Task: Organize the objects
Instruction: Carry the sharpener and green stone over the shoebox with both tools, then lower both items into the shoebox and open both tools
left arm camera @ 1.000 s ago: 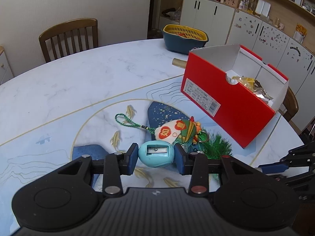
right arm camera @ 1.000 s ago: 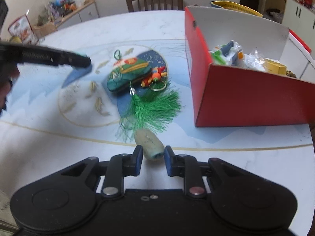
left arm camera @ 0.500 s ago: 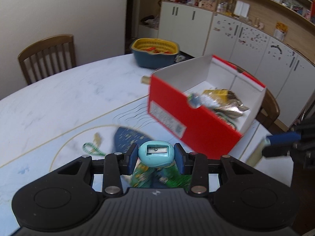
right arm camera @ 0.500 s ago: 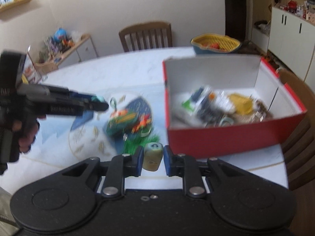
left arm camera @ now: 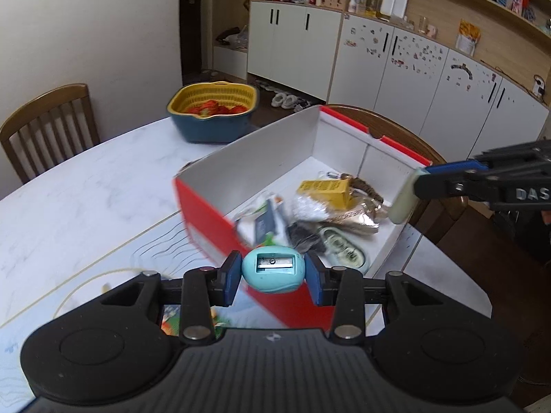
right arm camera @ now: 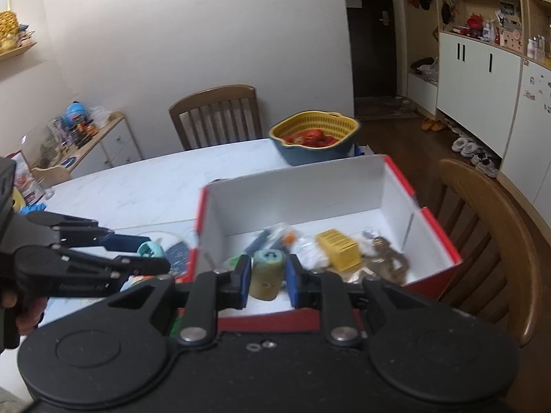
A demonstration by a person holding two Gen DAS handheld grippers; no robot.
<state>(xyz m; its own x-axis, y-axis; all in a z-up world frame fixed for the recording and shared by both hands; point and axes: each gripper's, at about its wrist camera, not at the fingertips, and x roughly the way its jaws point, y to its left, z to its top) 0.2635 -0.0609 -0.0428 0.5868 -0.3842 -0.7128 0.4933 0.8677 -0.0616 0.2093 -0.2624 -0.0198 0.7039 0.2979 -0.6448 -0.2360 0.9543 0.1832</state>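
Observation:
My left gripper (left arm camera: 272, 272) is shut on a light blue egg-shaped pencil sharpener (left arm camera: 272, 269), held in the air just before the near wall of the red box (left arm camera: 203, 220). My right gripper (right arm camera: 265, 272) is shut on a pale green cylindrical eraser (right arm camera: 267, 274), hanging over the box's near rim (right arm camera: 275, 320). In the left wrist view the right gripper (left arm camera: 418, 186) reaches in from the right with the eraser (left arm camera: 404, 198) above the box's right end. In the right wrist view the left gripper (right arm camera: 151, 254) with the sharpener (right arm camera: 150, 250) is left of the box. The box holds several small items.
A blue bowl with a yellow strainer of red fruit (left arm camera: 213, 112) stands on the marble table (left arm camera: 86, 189) behind the box. Wooden chairs (left arm camera: 44, 127) (right arm camera: 489, 241) stand around the table. A green-tasselled ornament lies mostly hidden under my left gripper. A hand (right arm camera: 20, 309) holds the left gripper.
Both grippers have risen off the table and moved toward the red box, each keeping its grip. The box now sits much closer and its inside is visible.

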